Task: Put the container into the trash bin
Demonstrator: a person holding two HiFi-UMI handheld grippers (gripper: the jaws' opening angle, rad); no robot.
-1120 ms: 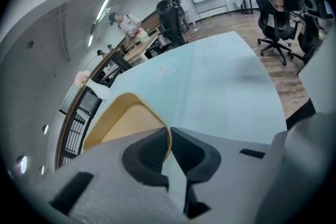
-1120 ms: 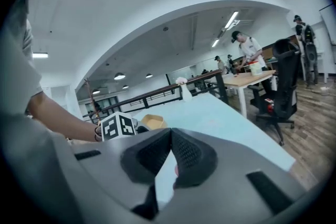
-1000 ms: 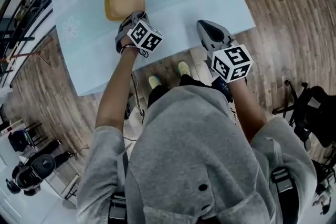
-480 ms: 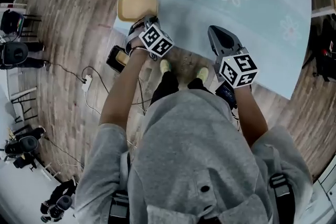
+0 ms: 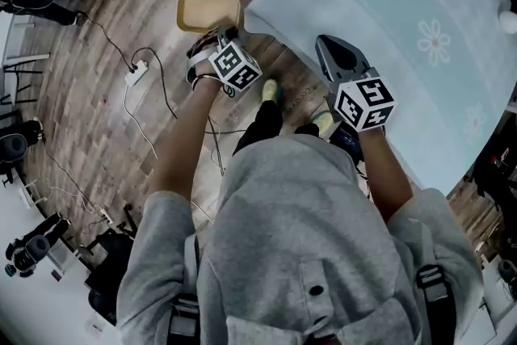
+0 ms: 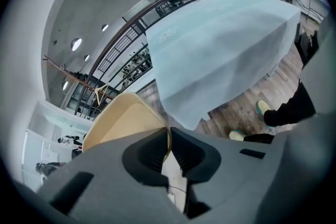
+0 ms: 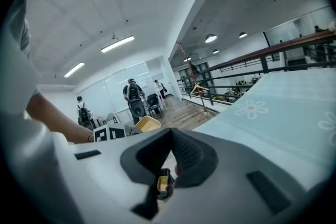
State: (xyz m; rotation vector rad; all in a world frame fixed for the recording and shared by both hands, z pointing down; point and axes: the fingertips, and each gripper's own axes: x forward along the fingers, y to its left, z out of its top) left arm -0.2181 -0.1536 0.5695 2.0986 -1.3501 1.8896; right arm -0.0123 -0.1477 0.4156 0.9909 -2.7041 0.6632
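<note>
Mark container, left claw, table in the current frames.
container (image 5: 208,10), head view, its inner floor
left claw (image 6: 168,139), left gripper view, between the tips pinching the container's rim
table (image 5: 388,4), head view, bare pale cloth

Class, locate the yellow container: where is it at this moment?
Upper left of the head view, the container is pinched by its rim in the left gripper, above the wooden floor, just left of the table corner.

My right tool (image 7: 170,132) has its jaws pressed together, with nothing between them. Past them on the left I see my left tool (image 7: 126,131), with the yellow container (image 7: 146,124) just beside its marker cube. The flowered tabletop (image 7: 273,113) spreads off to the right. Low behind the jaws sits a small yellow thing (image 7: 163,184), perhaps a plug.
</note>
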